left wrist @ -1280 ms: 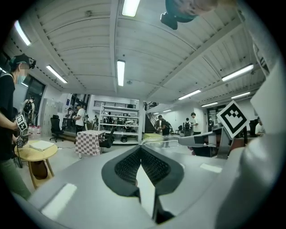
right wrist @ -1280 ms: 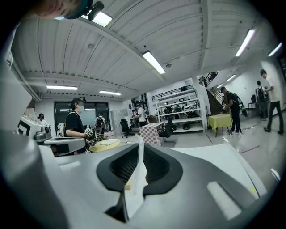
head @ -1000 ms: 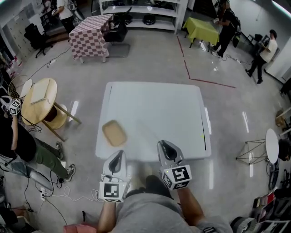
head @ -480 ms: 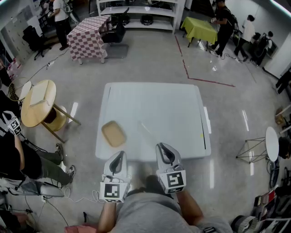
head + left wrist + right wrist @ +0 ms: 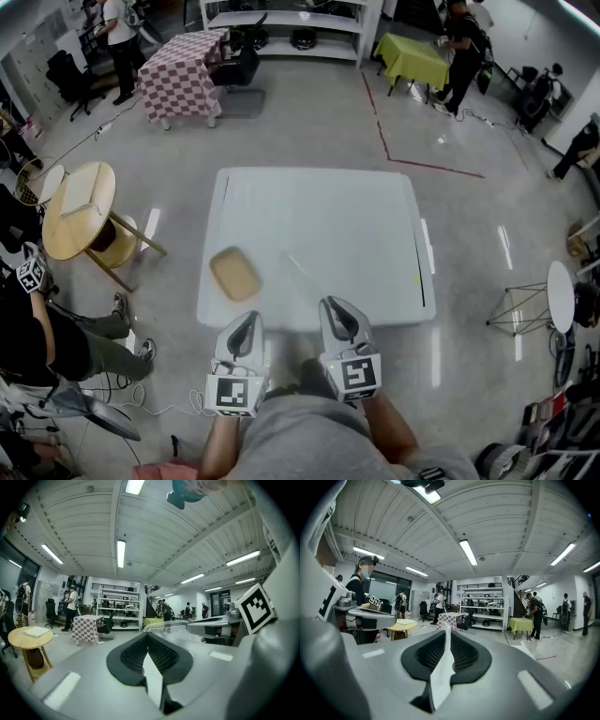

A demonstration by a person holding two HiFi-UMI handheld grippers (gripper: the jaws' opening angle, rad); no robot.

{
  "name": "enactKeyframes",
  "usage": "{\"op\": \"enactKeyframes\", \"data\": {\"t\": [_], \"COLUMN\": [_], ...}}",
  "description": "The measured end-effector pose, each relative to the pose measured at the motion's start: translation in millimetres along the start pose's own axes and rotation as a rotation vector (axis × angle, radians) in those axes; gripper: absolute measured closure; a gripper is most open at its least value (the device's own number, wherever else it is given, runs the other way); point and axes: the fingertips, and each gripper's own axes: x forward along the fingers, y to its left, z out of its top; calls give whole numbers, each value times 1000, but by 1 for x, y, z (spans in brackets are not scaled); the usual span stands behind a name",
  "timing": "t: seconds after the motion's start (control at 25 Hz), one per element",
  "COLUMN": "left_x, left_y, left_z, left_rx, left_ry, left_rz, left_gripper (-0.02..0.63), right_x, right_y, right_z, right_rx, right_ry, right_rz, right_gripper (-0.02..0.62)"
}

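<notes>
Your left tongs (image 5: pixel 246 321) and right tongs (image 5: pixel 334 307) are both closed, gripping nothing; both at the bench (image 5: pixel 319 211) near edge; tray (image 5: pixel 234 275) nearest left.

2 grippers (image 5: pixel 242 323) (image 5: pixel 335 309), 1 table (image 5: pixel 328 216), 1 tan tray (image 5: pixel 234 275)

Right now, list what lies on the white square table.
A tan rounded rectangular tray lies near the table's front left; a thin pale streak lies beside it. The left gripper and right gripper hide bits of the near edge.
</notes>
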Motion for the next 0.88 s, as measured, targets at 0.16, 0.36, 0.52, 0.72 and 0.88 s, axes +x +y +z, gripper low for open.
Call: {"op": "enactKeyframes", "data": {"t": [0.16,0.36,0.52,0.72,0.88], "left_x": [0,1,1,2,3], "left_y": [-3,-5,-6,-8,-8], "left_z": [1,6,3,2,1], "left_rx": [3,-19,-2,-27,-19], "left_ry": [3,1,4,0,1], "left_rz": [2,14,8,18,21], "left_gripper": [597,597,597,597,597], "right_x": [0,-2,-2,-1,0], "right_y": [-2,-4,-4,-4,-6], "right_z": [-1,0,0,-6,-5], "right_rx": [3,6,5,-2,1], "right_ry": [7,5,7,15,9], "right_rz": [3,8,13,23,26], "right_gripper": [557,557,557,557,557]}}
